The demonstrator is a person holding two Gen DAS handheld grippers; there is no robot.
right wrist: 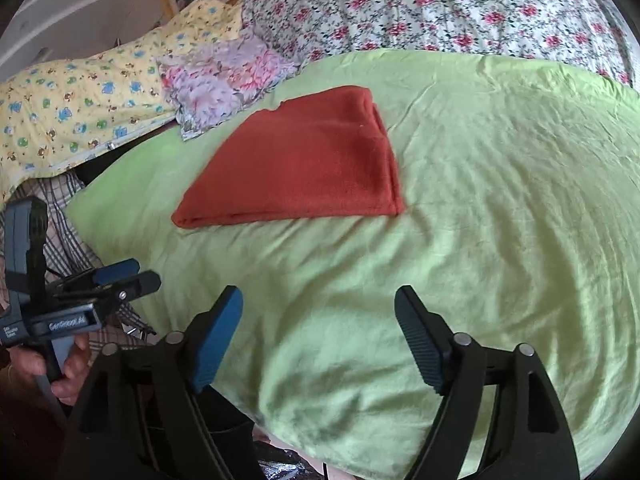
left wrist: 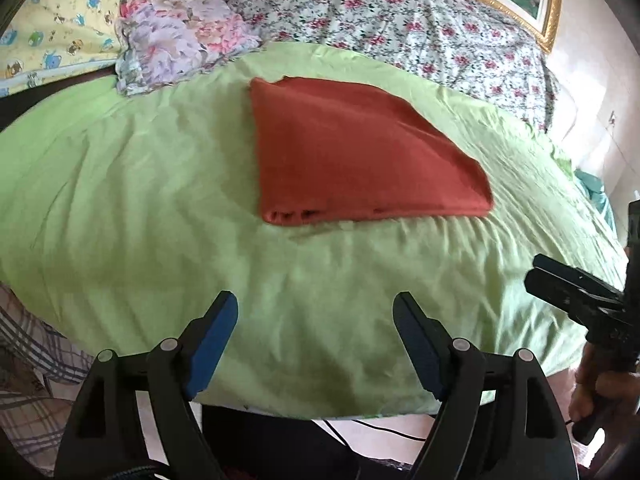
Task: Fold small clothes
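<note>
A folded rust-red cloth (left wrist: 360,152) lies flat on a light green sheet (left wrist: 160,200), toward the sheet's far edge and well apart from both grippers; its stacked layers show along the near edge and down the right-hand side in the right wrist view. Nothing touches it. The left gripper (left wrist: 316,328) hangs above the near edge of the green sheet with its blue-padded fingers (left wrist: 212,344) spread wide and nothing between them. The right gripper (right wrist: 318,324) hangs over the same near edge, its fingers likewise spread apart and empty. In the left wrist view the right gripper shows at the right side as a dark shape whose tips look close together from that angle, though blur makes this hard to read. Just beyond the sheet's far-left corner sits a crumpled pastel floral cloth (left wrist: 180,36), near the red cloth but not touching it. A yellow print fabric (right wrist: 72,108) lies to its left, a rose-patterned bedspread (right wrist: 460,12) stretches behind, and a plaid fabric (left wrist: 32,344) hangs past the sheet's left edge.
</note>
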